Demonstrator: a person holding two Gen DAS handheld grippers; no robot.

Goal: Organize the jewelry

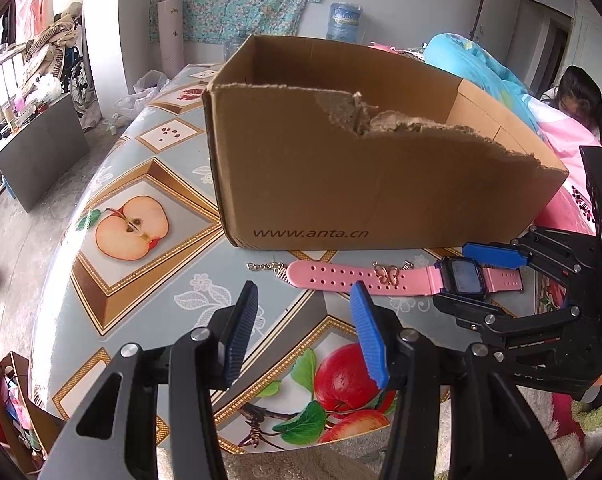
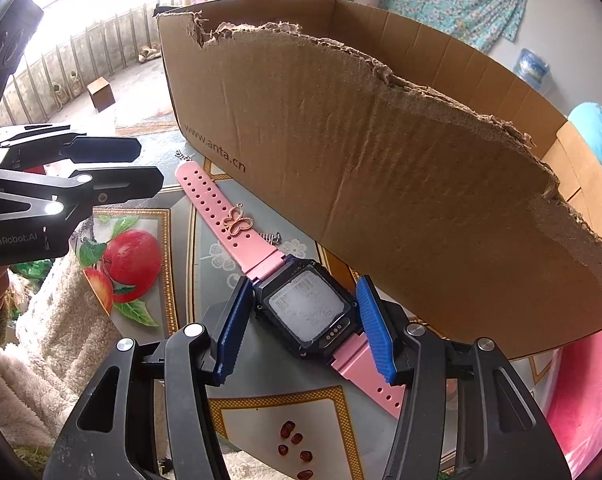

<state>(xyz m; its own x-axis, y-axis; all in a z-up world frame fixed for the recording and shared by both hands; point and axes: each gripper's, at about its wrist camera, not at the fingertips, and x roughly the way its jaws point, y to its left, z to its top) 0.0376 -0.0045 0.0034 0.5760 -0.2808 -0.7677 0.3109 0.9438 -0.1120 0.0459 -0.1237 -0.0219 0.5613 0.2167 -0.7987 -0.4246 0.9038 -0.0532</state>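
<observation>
On the fruit-patterned tablecloth [image 1: 141, 168], just in front of the torn cardboard box [image 1: 361, 184], a pink watch [image 2: 307, 310] lay flat with its strap stretched along the box's printed side. A small gold butterfly charm [image 2: 237, 220] rested on the strap, and a thin chain [image 1: 267, 267] trailed off beside the strap's far end. The right gripper [image 2: 301, 330] sat low over the watch, its fingers spread either side of the dark square face, close to the case; whether the pads actually touched it could not be told, and the watch lay on the cloth rather than lifted. The left gripper [image 1: 305, 332] hovered near the strap's middle with its fingers wide apart and nothing between them. A bed with a blue quilt [image 1: 473, 64] stood behind the box
</observation>
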